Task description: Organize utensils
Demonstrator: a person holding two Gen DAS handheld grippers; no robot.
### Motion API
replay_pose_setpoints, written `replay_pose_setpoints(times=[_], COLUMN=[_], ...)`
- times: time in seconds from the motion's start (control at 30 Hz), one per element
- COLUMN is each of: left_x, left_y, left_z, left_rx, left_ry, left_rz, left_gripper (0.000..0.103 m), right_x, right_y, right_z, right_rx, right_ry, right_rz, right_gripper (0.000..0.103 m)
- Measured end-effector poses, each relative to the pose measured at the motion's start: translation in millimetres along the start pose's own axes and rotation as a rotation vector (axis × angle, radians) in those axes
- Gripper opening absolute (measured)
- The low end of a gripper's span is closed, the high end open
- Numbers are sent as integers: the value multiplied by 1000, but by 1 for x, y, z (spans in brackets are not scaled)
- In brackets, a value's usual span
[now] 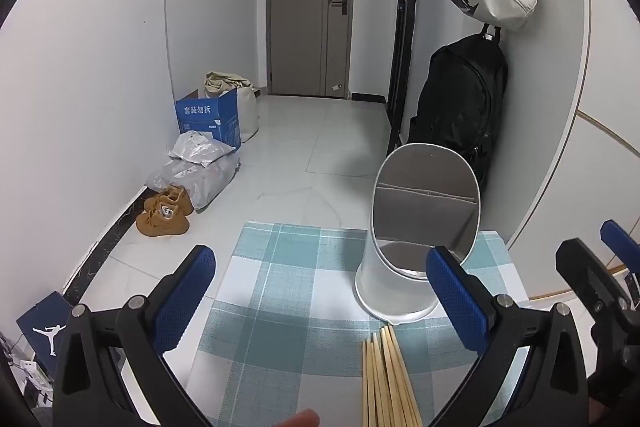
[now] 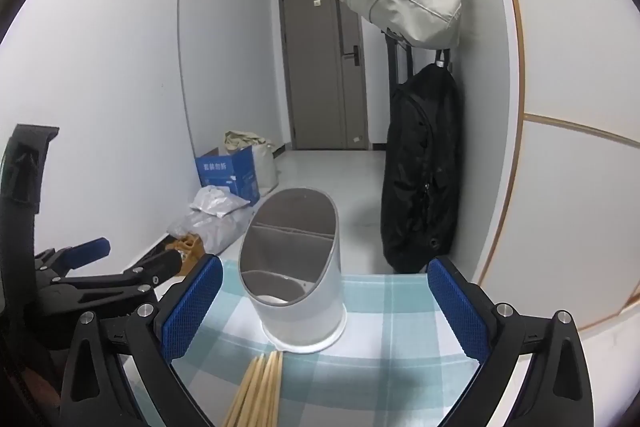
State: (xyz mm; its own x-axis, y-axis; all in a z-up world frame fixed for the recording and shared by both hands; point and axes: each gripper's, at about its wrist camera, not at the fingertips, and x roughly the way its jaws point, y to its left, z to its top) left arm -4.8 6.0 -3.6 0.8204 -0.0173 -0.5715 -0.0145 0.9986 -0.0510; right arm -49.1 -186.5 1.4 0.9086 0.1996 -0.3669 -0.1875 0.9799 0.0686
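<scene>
A bundle of pale wooden chopsticks (image 1: 390, 383) is seen lying flat on the blue-and-white checked tablecloth (image 1: 280, 291), nearest the lens, with the tips touching or just short of the base of the white oval utensil holder with grey lining (image 1: 416, 239). The long axis runs from the viewer toward that holder, which stands upright, its slanted mouth divided into compartments. The left gripper (image 1: 320, 303) and right gripper (image 2: 324, 307) are both held fully spread, with nothing gripped. The bundle should be closed on across its width, probably mid-length, so that 1 end can be tipped upright into a compartment without the holder being knocked.
</scene>
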Motion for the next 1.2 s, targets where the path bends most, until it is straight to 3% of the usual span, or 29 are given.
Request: replay_pose_setpoints(times=[1.2], left_x=[5], left_y=[-8], left_z=[-5], left_rx=[-9], left_ry=[-7], left_rz=[8], left_gripper=[102], right_x=[-1], right_y=[-2], right_z=[-2], right_rx=[17], right_ry=[2], right_rz=[-7], right_gripper=[103])
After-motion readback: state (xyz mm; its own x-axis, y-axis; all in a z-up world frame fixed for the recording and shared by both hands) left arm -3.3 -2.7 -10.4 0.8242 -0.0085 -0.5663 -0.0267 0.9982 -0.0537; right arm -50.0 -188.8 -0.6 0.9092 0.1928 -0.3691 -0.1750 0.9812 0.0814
